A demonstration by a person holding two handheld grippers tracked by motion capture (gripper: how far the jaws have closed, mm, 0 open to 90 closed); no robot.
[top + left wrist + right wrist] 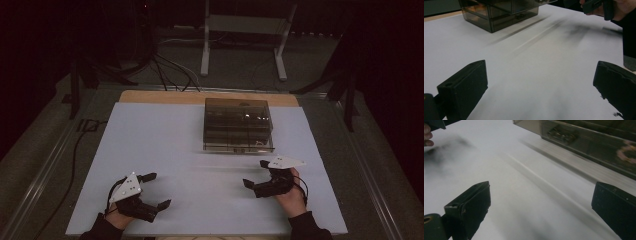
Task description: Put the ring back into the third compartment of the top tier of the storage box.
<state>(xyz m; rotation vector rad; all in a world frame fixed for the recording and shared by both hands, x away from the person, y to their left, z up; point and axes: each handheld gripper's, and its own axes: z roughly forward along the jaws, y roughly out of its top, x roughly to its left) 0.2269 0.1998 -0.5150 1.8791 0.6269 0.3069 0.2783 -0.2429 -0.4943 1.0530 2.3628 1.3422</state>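
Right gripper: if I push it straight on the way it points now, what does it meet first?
Judging by the right gripper view, the open right gripper heads over bare white table toward the smoky clear box, probably meeting its near lower wall first. Nothing lies between, though depth is hard to gauge.

Storage box (238,126) at the far centre: smoke-tinted translucent plastic, glossy, smooth walls with bright highlights; its drawer fronts in the right gripper view (584,137) show the same glossy tinted plastic. Table cover (165,145): white, matt, smooth sheet carrying soft shadows without glare. Table edge (150,96) at the far side: pale wood, dull finish. Left gripper (156,190): black matt plastic jaws, faces slightly scuffed in the left gripper view (541,87); its top plate is light grey, flat and matt. Right gripper (255,173): the same black matt plastic, edges worn in its own view (540,205).
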